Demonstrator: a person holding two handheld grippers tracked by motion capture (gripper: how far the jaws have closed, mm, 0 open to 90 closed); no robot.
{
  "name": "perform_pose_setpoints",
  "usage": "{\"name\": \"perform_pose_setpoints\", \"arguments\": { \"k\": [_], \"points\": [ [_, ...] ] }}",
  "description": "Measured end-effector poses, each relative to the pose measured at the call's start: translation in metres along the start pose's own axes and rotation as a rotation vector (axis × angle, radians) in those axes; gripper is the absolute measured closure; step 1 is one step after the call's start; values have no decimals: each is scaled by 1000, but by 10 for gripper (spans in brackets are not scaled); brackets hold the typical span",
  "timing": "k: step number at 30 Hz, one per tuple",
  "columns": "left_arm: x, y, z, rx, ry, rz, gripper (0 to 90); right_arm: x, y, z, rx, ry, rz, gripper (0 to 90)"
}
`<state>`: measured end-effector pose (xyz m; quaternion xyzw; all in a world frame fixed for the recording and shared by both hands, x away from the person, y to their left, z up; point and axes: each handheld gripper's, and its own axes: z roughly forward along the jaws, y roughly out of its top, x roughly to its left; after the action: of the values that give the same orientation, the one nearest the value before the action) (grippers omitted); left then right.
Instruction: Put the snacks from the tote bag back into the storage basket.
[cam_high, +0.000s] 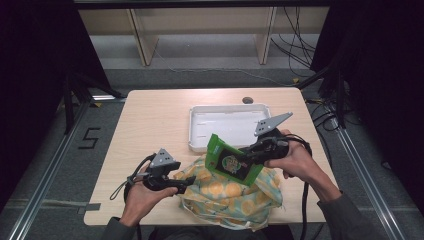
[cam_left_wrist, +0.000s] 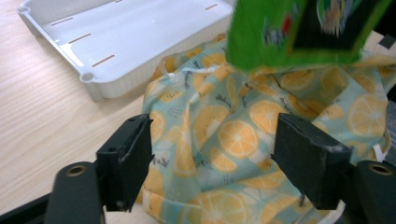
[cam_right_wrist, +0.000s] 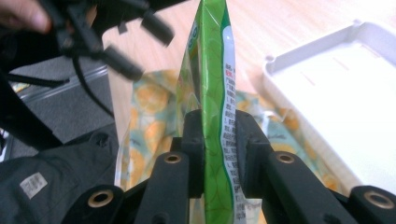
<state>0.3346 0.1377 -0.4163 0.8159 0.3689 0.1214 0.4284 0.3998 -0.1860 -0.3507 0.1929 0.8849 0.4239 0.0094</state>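
A green snack packet (cam_high: 231, 162) hangs above a cloth bag printed with orange slices (cam_high: 227, 194) at the table's near edge. My right gripper (cam_high: 247, 157) is shut on the packet, and in the right gripper view the jaws pinch the packet (cam_right_wrist: 215, 116) edge-on. My left gripper (cam_high: 182, 186) sits at the bag's left side. In the left gripper view its jaws stand wide apart with the bag's cloth (cam_left_wrist: 224, 140) behind them, and no pad presses on it. The packet (cam_left_wrist: 299, 30) hangs at the top of that view.
A white tray (cam_high: 200, 112) lies on the wooden table behind the bag, also seen as the tray (cam_left_wrist: 84, 77) and the tray (cam_right_wrist: 336, 79). Bare tabletop (cam_high: 145, 130) spreads to the left. Cables trail off the table's near edge.
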Motion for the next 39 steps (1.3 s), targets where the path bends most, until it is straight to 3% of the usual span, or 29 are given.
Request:
{"name": "perform_pose_setpoints", "arguments": {
  "k": [2, 7, 17, 18, 20, 21, 25, 26, 27, 28, 33, 35, 36, 37, 39],
  "points": [
    [-2, -3, -2, 6, 11, 28, 255, -2, 2, -6, -18, -10, 0, 769],
    [-5, -8, -9, -3, 22, 9, 241, -9, 3, -14, -47, -27, 18, 770],
    [-6, -20, -24, -27, 40, 11, 219, -35, -8, -32, -75, -105, 117, 769],
    [-6, -22, -25, -21, 44, 10, 214, -40, -11, -34, -78, -112, 145, 770],
    [-6, -25, -27, -42, 46, -7, 214, -45, -13, -34, -100, -135, 128, 769],
    [-4, -27, -30, -27, 42, 12, 214, -47, -14, -36, -82, -128, 154, 770],
    [-6, -35, -31, -22, 44, -6, 213, -57, -20, -40, -88, -150, 177, 769],
    [-5, -37, -31, -12, 41, 4, 212, -58, -21, -38, -103, -150, 203, 769],
    [-8, -40, -28, -38, 39, -29, 212, -60, -22, -40, -94, -150, 202, 769],
    [-7, -41, -29, -5, 41, -7, 211, -62, -23, -39, -104, -166, 206, 770],
    [-12, -50, -26, -2, 65, 5, 208, -73, -26, -41, -104, -185, 231, 770],
    [-13, -53, -27, 7, 74, 17, 203, -77, -27, -42, -103, -202, 265, 769],
    [-12, -54, -28, 7, 70, 22, 200, -83, -28, -42, -114, -221, 238, 769],
    [-13, -55, -29, -1, 74, 3, 200, -85, -28, -42, -105, -213, 282, 769],
    [-13, -58, -30, -3, 73, -10, 198, -92, -29, -40, -122, -231, 296, 769]
  ]
}}
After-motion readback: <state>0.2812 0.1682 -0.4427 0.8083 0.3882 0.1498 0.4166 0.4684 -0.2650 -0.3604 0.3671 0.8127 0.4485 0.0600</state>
